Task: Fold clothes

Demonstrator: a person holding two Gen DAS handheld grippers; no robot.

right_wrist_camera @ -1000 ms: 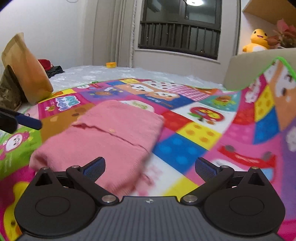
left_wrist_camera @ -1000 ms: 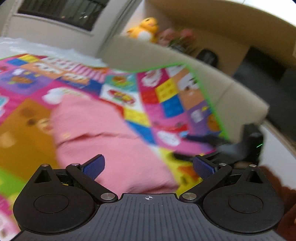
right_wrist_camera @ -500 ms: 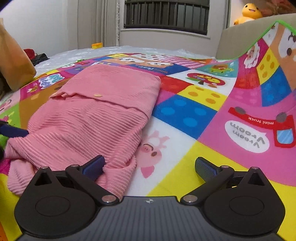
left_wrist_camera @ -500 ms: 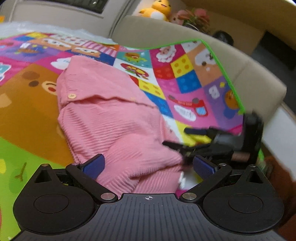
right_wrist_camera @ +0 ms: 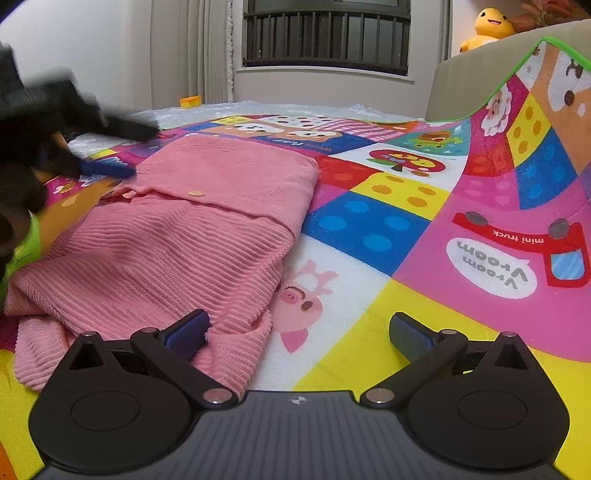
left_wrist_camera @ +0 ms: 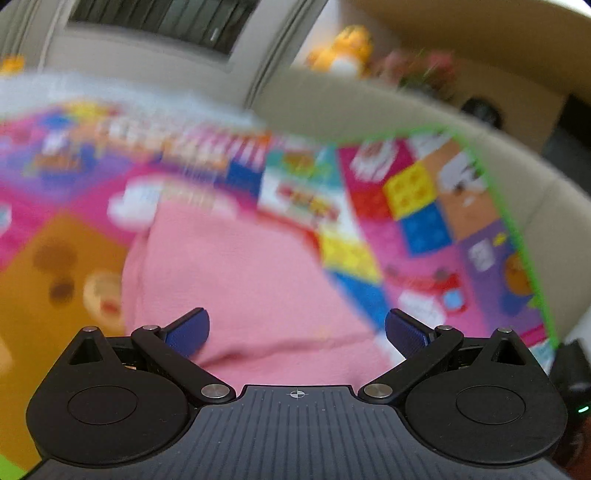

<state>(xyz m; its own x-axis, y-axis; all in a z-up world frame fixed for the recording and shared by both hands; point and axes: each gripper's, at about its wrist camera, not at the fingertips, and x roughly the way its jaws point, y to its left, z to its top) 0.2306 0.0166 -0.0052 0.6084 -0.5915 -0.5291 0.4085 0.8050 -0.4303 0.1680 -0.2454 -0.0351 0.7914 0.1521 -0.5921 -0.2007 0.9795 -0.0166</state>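
Note:
A pink ribbed knit garment [right_wrist_camera: 192, 229] lies folded on the colourful play mat [right_wrist_camera: 388, 236], with a small button on its upper fold. My right gripper [right_wrist_camera: 297, 332] is open, low over the mat at the garment's near right corner, its left finger beside the hem. The left wrist view is blurred by motion: the same pink garment [left_wrist_camera: 240, 288] fills its middle, and my left gripper [left_wrist_camera: 295, 330] is open above it with nothing between its fingers. In the right wrist view the left gripper [right_wrist_camera: 107, 147] shows as a dark blur over the garment's far left side.
The play mat [left_wrist_camera: 424, 206] climbs up a beige sofa [left_wrist_camera: 369, 110] on the right, its green edge raised. A yellow plush toy [right_wrist_camera: 487, 26] sits on the sofa top. A barred window [right_wrist_camera: 325, 33] and a white wall lie beyond. Bare mat extends right of the garment.
The left gripper has lifted and swung fast, from low at the garment's near edge to above its far left side. The right gripper has stayed almost still.

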